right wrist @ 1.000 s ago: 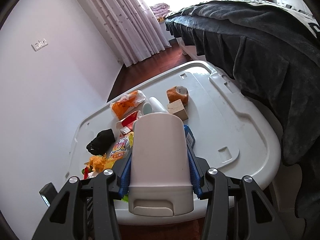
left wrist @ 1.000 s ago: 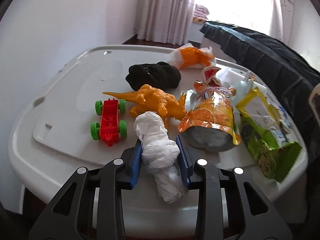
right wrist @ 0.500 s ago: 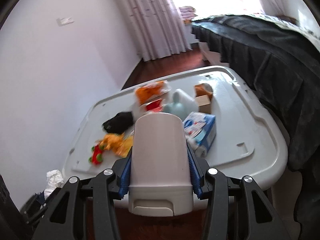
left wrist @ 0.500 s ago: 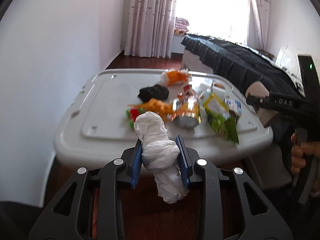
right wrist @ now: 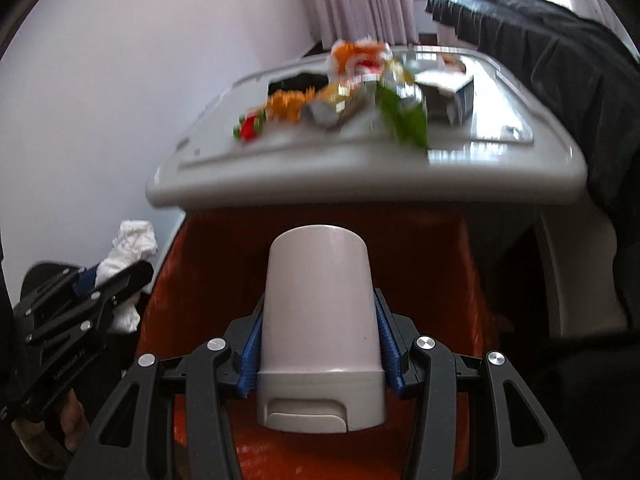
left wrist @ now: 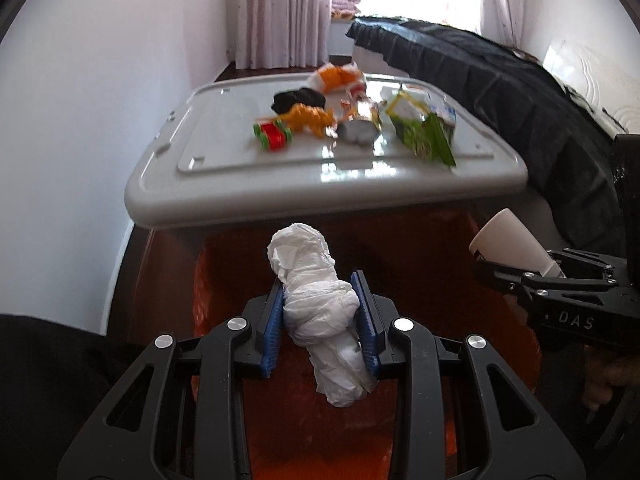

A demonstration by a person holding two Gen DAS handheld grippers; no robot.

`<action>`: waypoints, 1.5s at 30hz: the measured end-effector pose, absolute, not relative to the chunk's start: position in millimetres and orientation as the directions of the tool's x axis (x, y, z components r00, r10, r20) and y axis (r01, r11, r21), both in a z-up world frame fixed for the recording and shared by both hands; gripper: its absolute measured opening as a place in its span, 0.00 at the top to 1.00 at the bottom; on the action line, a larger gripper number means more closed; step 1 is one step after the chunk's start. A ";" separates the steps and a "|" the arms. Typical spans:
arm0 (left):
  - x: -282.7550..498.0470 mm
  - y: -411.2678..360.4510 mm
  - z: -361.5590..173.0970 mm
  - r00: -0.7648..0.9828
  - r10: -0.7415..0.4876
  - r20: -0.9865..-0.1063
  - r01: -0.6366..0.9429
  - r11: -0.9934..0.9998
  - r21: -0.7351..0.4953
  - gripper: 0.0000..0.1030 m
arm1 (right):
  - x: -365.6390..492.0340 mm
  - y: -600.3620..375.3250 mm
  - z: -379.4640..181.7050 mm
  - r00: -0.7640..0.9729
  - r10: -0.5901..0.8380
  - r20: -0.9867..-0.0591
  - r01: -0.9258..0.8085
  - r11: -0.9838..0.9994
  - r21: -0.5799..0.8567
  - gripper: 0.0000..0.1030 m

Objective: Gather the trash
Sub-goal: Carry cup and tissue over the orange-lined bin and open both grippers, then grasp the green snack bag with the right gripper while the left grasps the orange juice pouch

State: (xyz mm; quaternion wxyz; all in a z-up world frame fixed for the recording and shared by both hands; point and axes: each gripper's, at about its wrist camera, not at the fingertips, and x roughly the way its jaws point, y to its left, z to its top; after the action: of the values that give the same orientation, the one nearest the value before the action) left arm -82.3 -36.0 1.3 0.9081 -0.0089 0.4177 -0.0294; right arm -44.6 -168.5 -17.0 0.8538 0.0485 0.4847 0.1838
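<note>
The table (left wrist: 320, 196) stands between the wall on the left and the bed (left wrist: 520, 92) on the right. On it lie a toy car (left wrist: 273, 135), a toy dinosaur (left wrist: 310, 117) behind it, and wrappers (left wrist: 420, 128) to the right.

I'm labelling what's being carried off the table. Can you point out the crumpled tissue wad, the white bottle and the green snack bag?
crumpled tissue wad (left wrist: 316, 300), left wrist view, its pinched middle.
white bottle (right wrist: 320, 300), right wrist view, mid-body.
green snack bag (left wrist: 424, 136), left wrist view, its green face.
</note>
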 end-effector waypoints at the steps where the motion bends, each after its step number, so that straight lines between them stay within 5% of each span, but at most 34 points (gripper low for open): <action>1: -84.0 -34.9 -3.2 0.638 -0.063 -0.767 0.050 0.998 -0.041 0.70 | -47.1 -168.2 -20.3 0.453 0.355 -0.818 -0.265 0.929 0.256 0.54; 7: -82.2 -29.1 -25.4 0.563 -0.078 -0.823 0.049 0.997 -0.062 0.68 | -46.5 -170.1 -33.6 0.419 0.335 -0.844 -0.240 0.937 0.253 0.53; 9: -78.7 -28.2 -33.9 0.528 -0.065 -0.847 0.038 0.998 -0.053 0.53 | -42.9 -167.5 -41.7 0.388 0.330 -0.860 -0.240 0.938 0.252 0.48; 10: -77.5 -27.3 -37.5 0.515 -0.062 -0.855 0.033 0.998 -0.053 0.27 | -41.2 -168.0 -45.8 0.375 0.322 -0.869 -0.230 0.941 0.250 0.41; 11: -77.1 -25.9 -40.2 0.506 -0.055 -0.861 0.025 0.998 -0.050 0.18 | -40.3 -169.6 -49.1 0.370 0.312 -0.875 -0.218 0.945 0.244 0.34; 18: -79.6 -28.9 -37.6 0.515 -0.068 -0.855 0.043 0.998 -0.054 0.17 | -29.3 -195.9 -35.0 0.431 0.347 -0.833 -0.138 0.938 0.319 0.34; 27: -78.7 -41.4 -23.4 0.564 -0.096 -0.820 0.093 0.994 -0.052 0.17 | 64.8 -204.7 16.9 0.586 0.264 -0.766 -0.130 0.964 0.232 0.30; 39: -70.2 -26.3 -36.8 0.544 -0.143 -0.827 0.067 0.990 -0.127 0.17 | 152.5 -166.9 -27.4 0.601 0.147 -0.786 -0.142 0.987 0.076 0.28; 41: -68.9 -26.1 -38.4 0.540 -0.148 -0.829 0.064 0.989 -0.135 0.17 | 156.6 -159.7 -29.5 0.625 0.134 -0.769 -0.142 0.988 0.056 0.38; 42: -68.7 -26.6 -38.7 0.540 -0.146 -0.829 0.064 0.989 -0.132 0.17 | 160.3 -156.4 -31.8 0.631 0.136 -0.764 -0.148 0.988 0.054 0.54; 45: -69.6 -28.4 -37.4 0.549 -0.127 -0.826 0.066 0.992 -0.109 0.17 | 157.1 -153.3 -33.7 0.651 0.116 -0.750 -0.144 0.989 0.028 0.62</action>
State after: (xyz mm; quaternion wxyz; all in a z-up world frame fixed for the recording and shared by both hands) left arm -69.6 -28.4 -37.4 0.8796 -0.0324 0.4714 -0.0550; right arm 157.1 -153.3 -33.7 0.9085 -0.0170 0.4113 0.0716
